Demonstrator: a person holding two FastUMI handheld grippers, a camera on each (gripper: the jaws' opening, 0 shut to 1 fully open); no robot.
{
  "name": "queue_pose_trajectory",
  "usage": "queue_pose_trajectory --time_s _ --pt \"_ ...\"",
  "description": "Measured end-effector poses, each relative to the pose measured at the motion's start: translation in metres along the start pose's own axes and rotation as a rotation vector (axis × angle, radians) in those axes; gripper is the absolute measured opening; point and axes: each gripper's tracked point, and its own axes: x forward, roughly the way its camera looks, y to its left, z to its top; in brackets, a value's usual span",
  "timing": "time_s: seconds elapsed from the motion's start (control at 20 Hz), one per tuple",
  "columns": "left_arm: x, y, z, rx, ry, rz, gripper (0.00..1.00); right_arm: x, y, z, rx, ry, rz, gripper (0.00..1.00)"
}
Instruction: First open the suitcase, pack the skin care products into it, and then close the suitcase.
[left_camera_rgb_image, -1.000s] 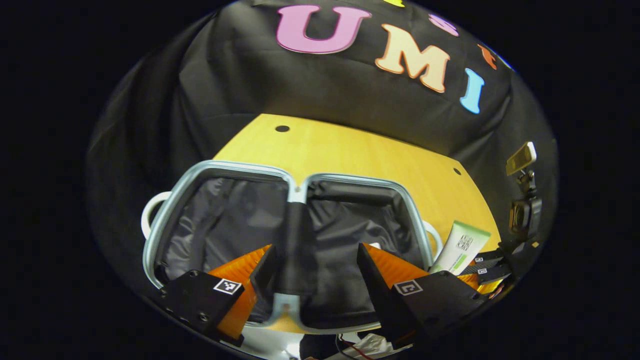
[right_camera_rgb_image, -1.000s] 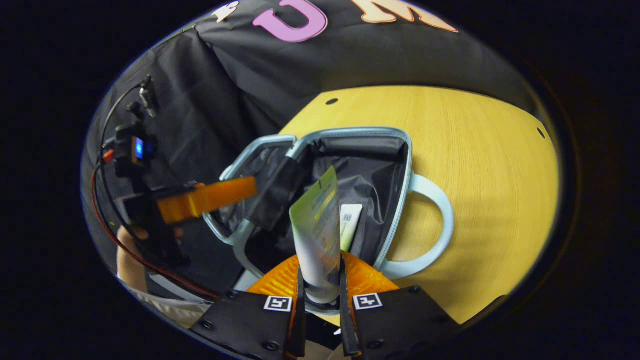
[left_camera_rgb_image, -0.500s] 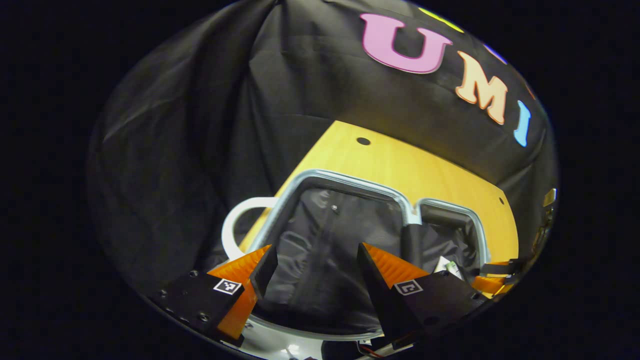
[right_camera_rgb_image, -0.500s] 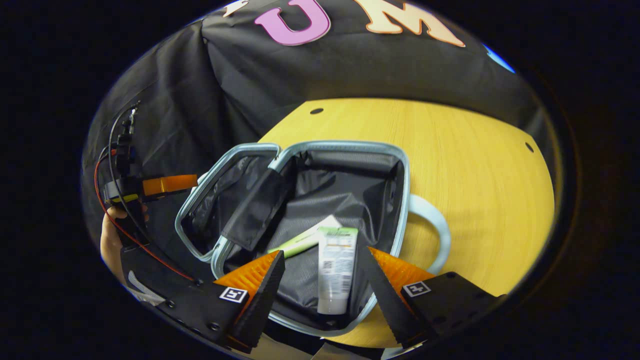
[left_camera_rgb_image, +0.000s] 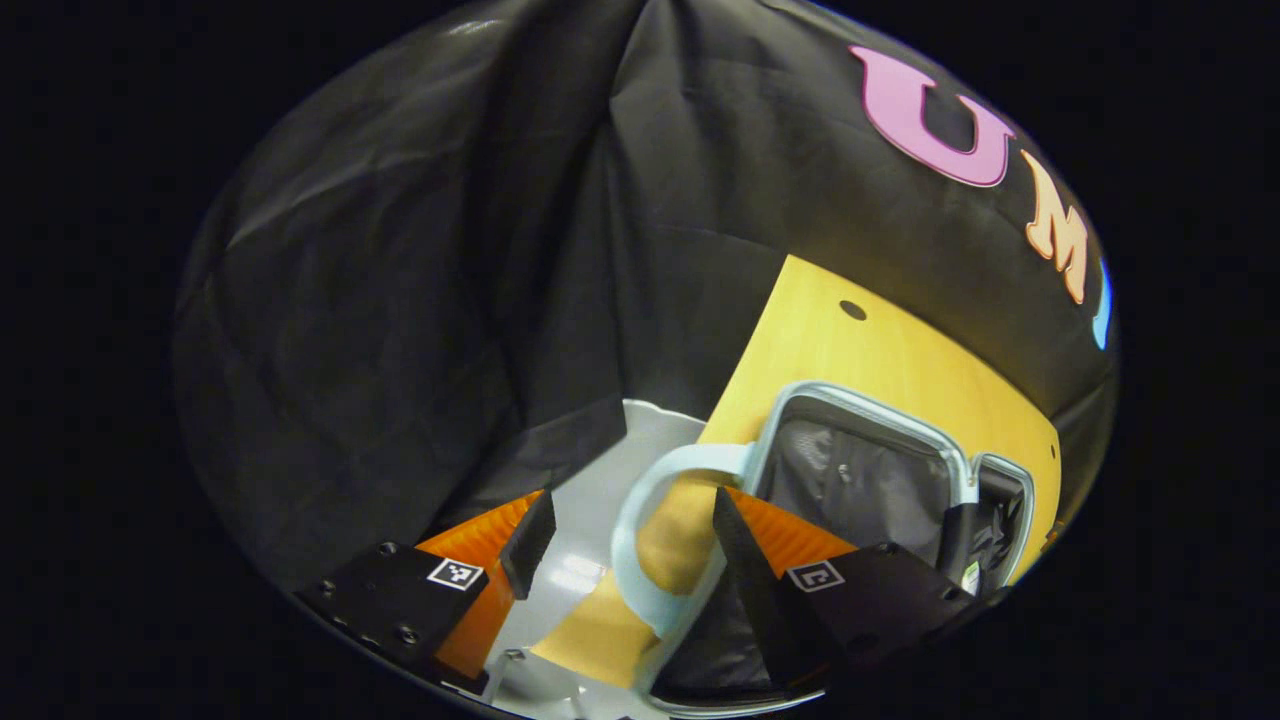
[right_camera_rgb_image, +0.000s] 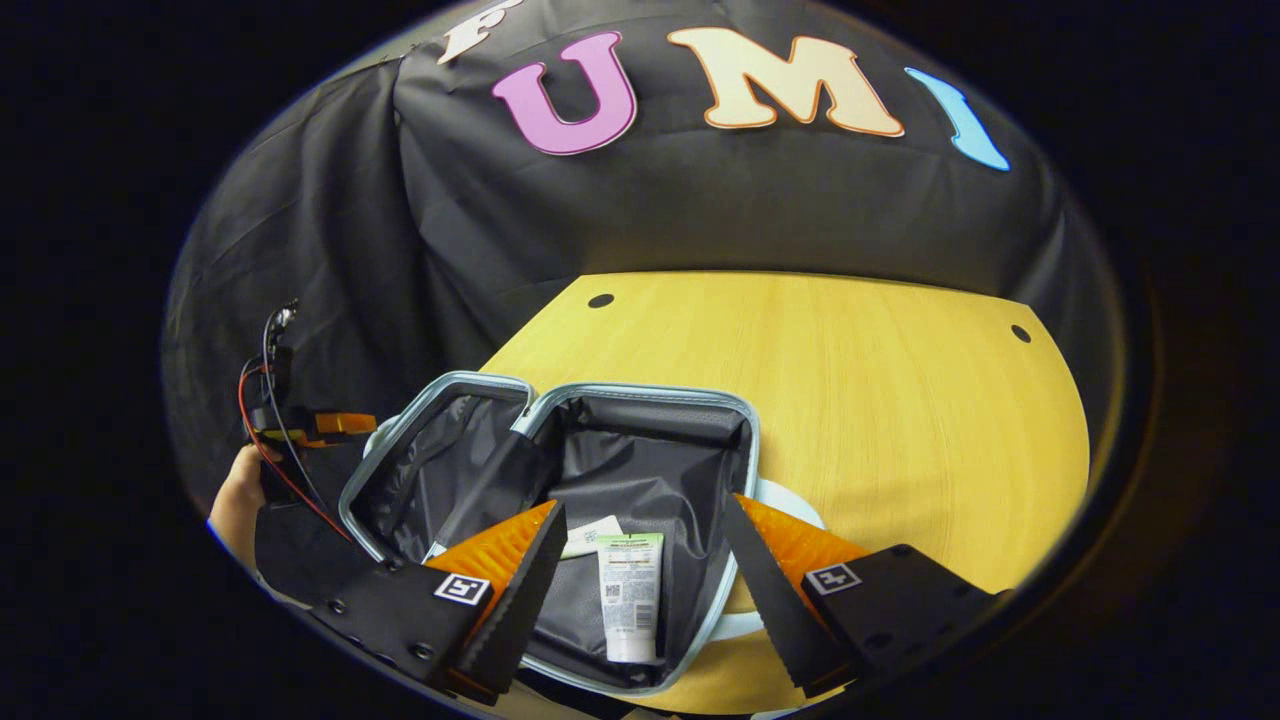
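The pale blue suitcase lies open on the wooden table, both black-lined halves facing up. Two skin care tubes rest in its right half: a white tube with a green band and a second tube partly hidden behind my finger. My right gripper hovers open just above them, holding nothing. In the left gripper view, my left gripper is open, and the suitcase's looped side handle sits between its fingers without touching them. The left gripper also appears far left, held by a hand.
The yellow table stretches bare behind and to the right of the suitcase, with small holes near its back corners. Its left edge runs close to the handle, and a pale grey surface lies below it. Black cloth walls surround everything.
My right gripper opened, dropped the white tube into the suitcase's right half and pulled back. My left gripper swung left, from over the suitcase's middle to its left handle.
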Motion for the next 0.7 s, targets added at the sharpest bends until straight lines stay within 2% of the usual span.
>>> queue_pose_trajectory --time_s 0.1,0.3,0.35,0.45,0.5,0.65,0.7 --pt "0.014 0.008 -0.012 -0.002 0.060 -0.011 0.92 0.000 -0.005 0.000 0.003 -0.001 -0.019 0.93" --pt "0.030 0.005 -0.018 -0.005 0.128 -0.067 0.71 -0.004 -0.009 0.000 0.002 -0.010 -0.042 0.93" --pt "0.035 0.002 -0.021 -0.008 0.135 -0.069 0.51 -0.005 -0.011 0.001 -0.001 -0.014 -0.046 0.93" --pt "0.032 -0.001 -0.021 -0.024 0.143 -0.069 0.19 -0.009 -0.015 0.001 -0.010 -0.024 -0.050 0.93" --pt "0.030 -0.004 -0.019 -0.016 0.129 -0.068 0.13 -0.011 -0.017 0.003 -0.017 -0.032 -0.054 0.93" --pt "0.010 -0.013 -0.008 0.023 0.092 -0.064 0.02 -0.019 -0.025 0.005 -0.032 -0.055 -0.053 0.93" --pt "0.001 -0.013 -0.003 0.044 0.065 -0.059 0.01 -0.020 -0.027 0.006 -0.038 -0.064 -0.049 0.98"
